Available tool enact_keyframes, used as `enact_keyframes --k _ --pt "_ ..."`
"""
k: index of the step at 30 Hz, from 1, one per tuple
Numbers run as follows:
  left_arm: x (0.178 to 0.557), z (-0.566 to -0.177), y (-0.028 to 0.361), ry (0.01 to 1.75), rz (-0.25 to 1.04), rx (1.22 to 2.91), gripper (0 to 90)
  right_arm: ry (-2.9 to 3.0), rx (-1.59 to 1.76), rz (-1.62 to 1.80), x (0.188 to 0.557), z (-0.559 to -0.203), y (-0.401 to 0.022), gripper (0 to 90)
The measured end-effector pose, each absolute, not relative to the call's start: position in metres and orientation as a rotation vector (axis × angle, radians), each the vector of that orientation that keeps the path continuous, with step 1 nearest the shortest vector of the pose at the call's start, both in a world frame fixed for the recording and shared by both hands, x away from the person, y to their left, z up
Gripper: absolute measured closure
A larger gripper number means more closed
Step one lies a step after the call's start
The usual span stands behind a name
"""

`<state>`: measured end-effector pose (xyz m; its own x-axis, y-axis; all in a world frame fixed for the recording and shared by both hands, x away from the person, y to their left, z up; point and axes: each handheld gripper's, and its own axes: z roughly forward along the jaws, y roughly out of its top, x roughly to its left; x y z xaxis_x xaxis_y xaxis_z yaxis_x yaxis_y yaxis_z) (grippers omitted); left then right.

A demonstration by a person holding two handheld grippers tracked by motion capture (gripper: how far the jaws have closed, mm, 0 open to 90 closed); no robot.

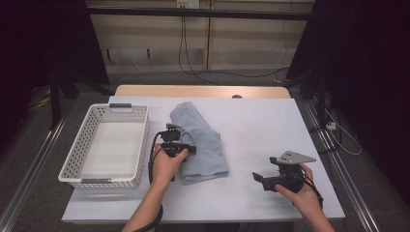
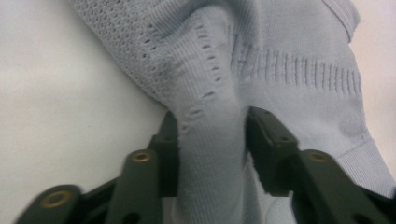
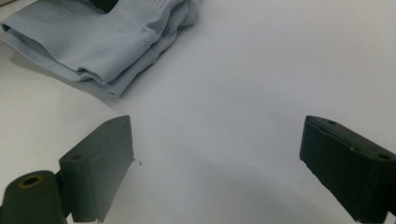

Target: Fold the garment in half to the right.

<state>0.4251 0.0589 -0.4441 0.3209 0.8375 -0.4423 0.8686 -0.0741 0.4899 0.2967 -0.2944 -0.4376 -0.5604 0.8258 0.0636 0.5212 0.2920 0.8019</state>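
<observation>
At the table's left, our white basket (image 1: pixel 104 145) stood beside the folded pale-blue garment (image 1: pixel 203 140). Our left gripper (image 2: pixel 210 140) pinched a raised fold; that thin bite could slip, unfolding it. Our right gripper (image 3: pixel 215 158) gaped wide, idle.

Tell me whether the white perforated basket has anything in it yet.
Empty. The high view shows the white perforated plastic basket with a bare floor; the pale blue knitted garment lies folded on the table beside it.
</observation>
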Motion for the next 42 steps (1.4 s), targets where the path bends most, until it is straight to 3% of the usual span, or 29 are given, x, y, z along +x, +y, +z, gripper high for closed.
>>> enact_keyframes --k 2,7,23,42 --pt "0.425 -0.444 0.060 1.514 -0.072 1.876 70.2 2.206 1.214 1.155 0.296 -0.438 -0.294 9.6" --pt "0.428 -0.441 0.065 1.525 -0.124 1.857 74.8 2.204 1.211 1.160 0.296 -0.437 -0.294 9.6" --pt "0.443 -0.400 0.068 1.488 -0.158 2.009 75.8 2.206 1.205 1.168 0.296 -0.438 -0.294 9.6" --pt "0.459 -0.359 0.075 1.503 -0.114 2.206 76.2 2.207 1.193 1.181 0.295 -0.438 -0.293 9.4"
